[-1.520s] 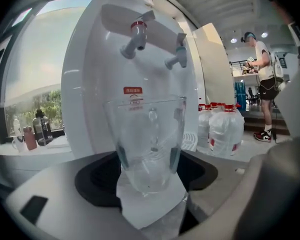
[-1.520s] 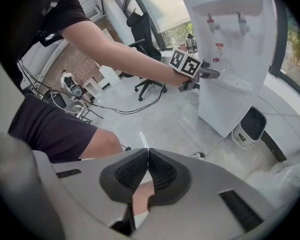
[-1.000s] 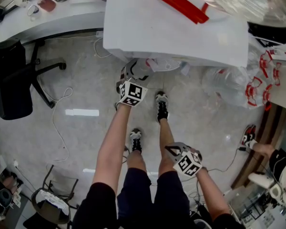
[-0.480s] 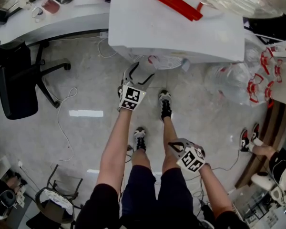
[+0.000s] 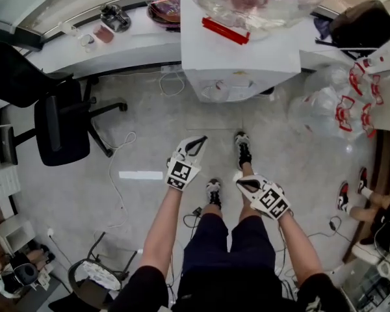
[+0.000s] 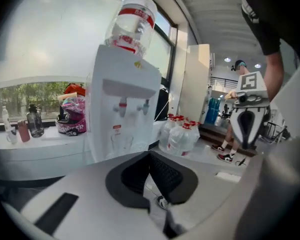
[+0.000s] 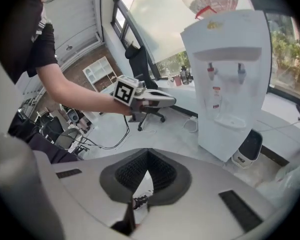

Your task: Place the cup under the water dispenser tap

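Right tool (image 5: pixel 244 185) closed, empty; bottle (image 5: pixel 247 2) label reads "SPRING".

You are working in bright, even daylight. It comes through the wide glass window (image 6: pixel 40 49) behind the white box-shaped water dispenser (image 6: pixel 122 109), and that pane blows out to near white in the left gripper view. In the head view, shadows on the pale grey floor (image 5: pixel 143 142) are soft and faint. Both gripper views bend strongly and fall to black at the corners. The head view is sharp, with its lines curving toward the edges.
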Demonstrator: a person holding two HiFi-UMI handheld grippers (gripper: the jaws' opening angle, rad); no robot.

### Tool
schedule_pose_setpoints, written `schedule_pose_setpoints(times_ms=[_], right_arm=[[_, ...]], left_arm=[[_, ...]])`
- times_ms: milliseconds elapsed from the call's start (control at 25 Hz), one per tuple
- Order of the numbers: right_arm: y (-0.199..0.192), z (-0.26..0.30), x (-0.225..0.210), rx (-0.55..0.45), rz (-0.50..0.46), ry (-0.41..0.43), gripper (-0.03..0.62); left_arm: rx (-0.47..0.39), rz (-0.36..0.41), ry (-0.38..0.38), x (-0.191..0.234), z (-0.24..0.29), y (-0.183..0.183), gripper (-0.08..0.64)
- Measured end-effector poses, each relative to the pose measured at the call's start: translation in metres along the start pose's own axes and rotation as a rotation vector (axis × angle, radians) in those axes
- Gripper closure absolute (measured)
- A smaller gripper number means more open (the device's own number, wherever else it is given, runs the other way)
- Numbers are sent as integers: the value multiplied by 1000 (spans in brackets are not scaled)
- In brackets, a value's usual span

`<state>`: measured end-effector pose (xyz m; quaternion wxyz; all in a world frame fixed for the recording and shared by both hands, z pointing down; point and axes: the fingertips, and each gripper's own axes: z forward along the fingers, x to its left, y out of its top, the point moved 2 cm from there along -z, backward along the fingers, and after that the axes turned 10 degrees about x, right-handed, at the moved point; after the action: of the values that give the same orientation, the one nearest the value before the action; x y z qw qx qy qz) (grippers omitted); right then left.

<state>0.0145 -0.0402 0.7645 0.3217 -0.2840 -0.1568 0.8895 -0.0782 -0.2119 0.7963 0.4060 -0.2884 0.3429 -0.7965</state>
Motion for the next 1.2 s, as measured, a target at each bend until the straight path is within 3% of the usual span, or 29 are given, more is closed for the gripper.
schedule_pose_setpoints(times_ms=[320, 400, 640, 960, 1200], right_arm=[[50, -90, 68, -77, -6, -126, 598], [58, -117, 86, -93, -11, -158, 598], [71, -204, 134, -169, -28, -245, 598], [49, -266, 159, -262, -103, -315, 598], [13, -304, 185, -326, -159, -321, 598]], left_arm=[[-40, -128, -181, -95, -155, 74, 560], [-41, -138, -195, -123, -192, 87, 560], [-73, -139, -190, -192, -273, 126, 560], [-145, 40, -108, -254, -299, 179, 560], [-175, -19, -41, -305, -309, 193, 560]])
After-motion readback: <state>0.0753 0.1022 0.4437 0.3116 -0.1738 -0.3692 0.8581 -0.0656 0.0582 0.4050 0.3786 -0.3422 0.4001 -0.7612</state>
